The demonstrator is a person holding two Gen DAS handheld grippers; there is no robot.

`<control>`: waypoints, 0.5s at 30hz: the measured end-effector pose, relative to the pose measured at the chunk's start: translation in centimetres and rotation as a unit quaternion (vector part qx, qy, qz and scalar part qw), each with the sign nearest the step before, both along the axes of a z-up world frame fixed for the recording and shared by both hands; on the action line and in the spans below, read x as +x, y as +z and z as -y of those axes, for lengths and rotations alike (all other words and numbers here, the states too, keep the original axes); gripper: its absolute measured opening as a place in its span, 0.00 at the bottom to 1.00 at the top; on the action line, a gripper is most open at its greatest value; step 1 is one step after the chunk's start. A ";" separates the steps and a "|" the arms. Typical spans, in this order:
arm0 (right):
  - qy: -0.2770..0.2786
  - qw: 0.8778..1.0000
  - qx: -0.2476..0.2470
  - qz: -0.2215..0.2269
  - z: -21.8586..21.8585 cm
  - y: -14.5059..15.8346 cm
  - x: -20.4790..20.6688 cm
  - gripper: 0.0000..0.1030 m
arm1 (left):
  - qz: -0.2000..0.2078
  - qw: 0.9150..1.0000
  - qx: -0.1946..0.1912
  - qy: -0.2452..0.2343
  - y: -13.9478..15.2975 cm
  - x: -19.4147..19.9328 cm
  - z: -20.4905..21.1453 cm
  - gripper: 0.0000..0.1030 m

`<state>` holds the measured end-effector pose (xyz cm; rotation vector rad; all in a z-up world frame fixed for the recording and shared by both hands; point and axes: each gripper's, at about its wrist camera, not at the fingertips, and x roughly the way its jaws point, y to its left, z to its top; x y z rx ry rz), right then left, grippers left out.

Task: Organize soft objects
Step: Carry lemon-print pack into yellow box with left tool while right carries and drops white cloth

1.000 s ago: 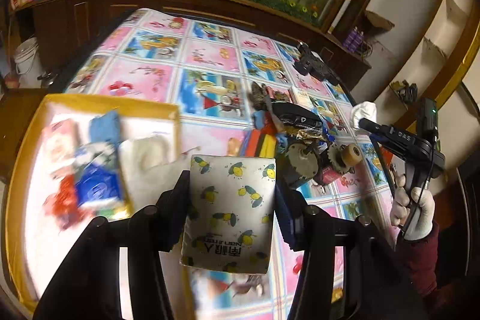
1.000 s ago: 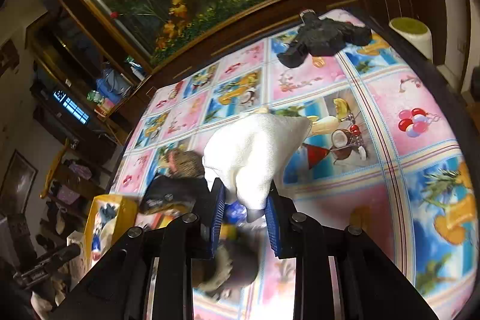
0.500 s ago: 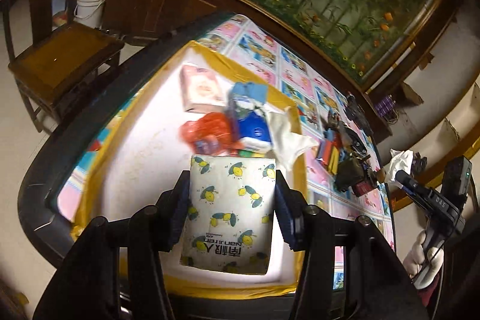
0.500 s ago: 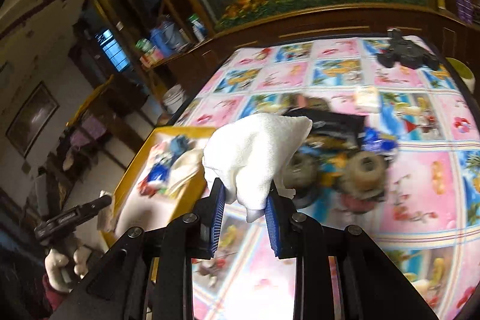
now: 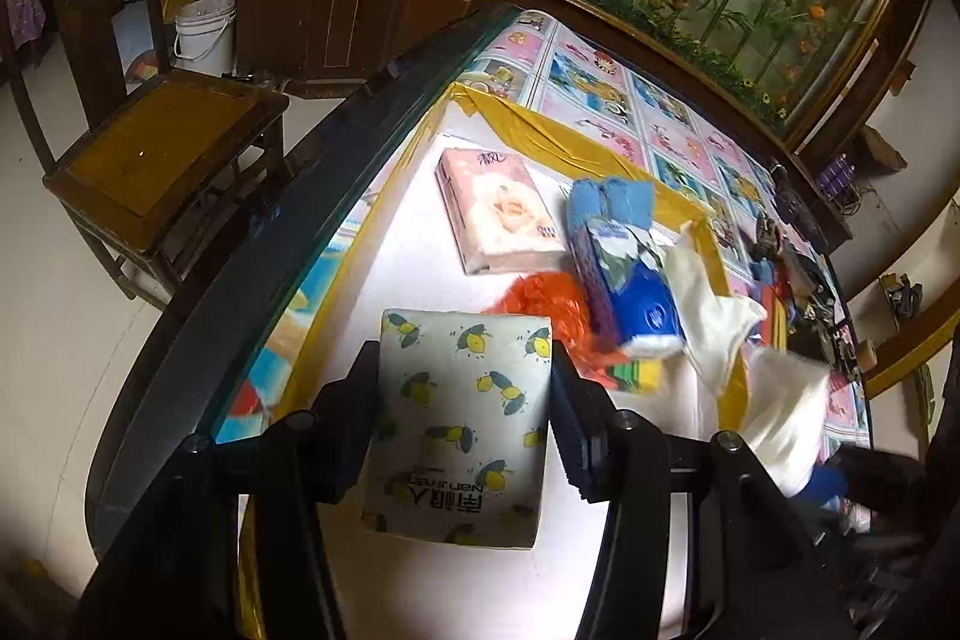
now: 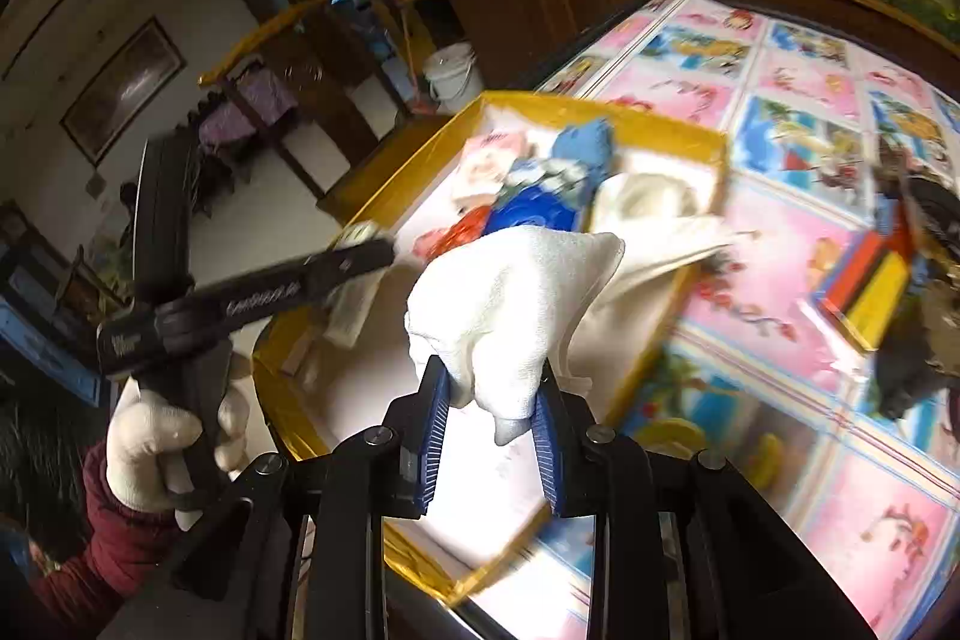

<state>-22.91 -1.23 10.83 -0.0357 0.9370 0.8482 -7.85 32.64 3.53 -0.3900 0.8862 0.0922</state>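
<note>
My left gripper (image 5: 465,424) is shut on a white tissue pack with yellow bee prints (image 5: 462,400) and holds it over the near part of the yellow-rimmed white tray (image 5: 528,130). My right gripper (image 6: 489,424) is shut on a white cloth (image 6: 510,292) and holds it above the tray's near right side (image 6: 654,346). That cloth also shows in the left wrist view (image 5: 786,412). In the tray lie a pink tissue pack (image 5: 501,214), a blue cloth (image 5: 612,199), a blue tissue pack (image 5: 636,286), an orange item (image 5: 546,298) and a white cloth (image 5: 708,322).
The table has a cartoon-print cover (image 6: 798,100) and a dark curved edge (image 5: 240,292). Hard items, coloured blocks (image 6: 870,280) and dark objects (image 5: 804,274), lie right of the tray. A wooden chair (image 5: 168,142) and a white bucket (image 5: 204,28) stand beyond the table's left edge.
Both grippers have swung left from the table's middle to over the tray, each still holding its item. The right gripper with the cloth has come close beside the left one.
</note>
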 end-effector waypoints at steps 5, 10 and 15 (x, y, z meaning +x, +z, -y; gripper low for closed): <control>0.026 0.999 -0.029 -0.022 -5.0 -2.0 0.9 0.25 | -0.003 1.000 0.011 -0.011 -0.3 2.1 -0.2 0.51; 0.037 0.998 -0.038 -0.012 -7.2 -2.8 1.5 0.55 | 0.008 1.000 -0.009 -0.025 0.4 2.1 -0.6 0.60; 0.010 1.000 -0.002 -0.012 -4.9 -1.3 3.7 0.66 | 0.043 0.998 -0.041 -0.008 2.0 -0.3 -2.0 0.60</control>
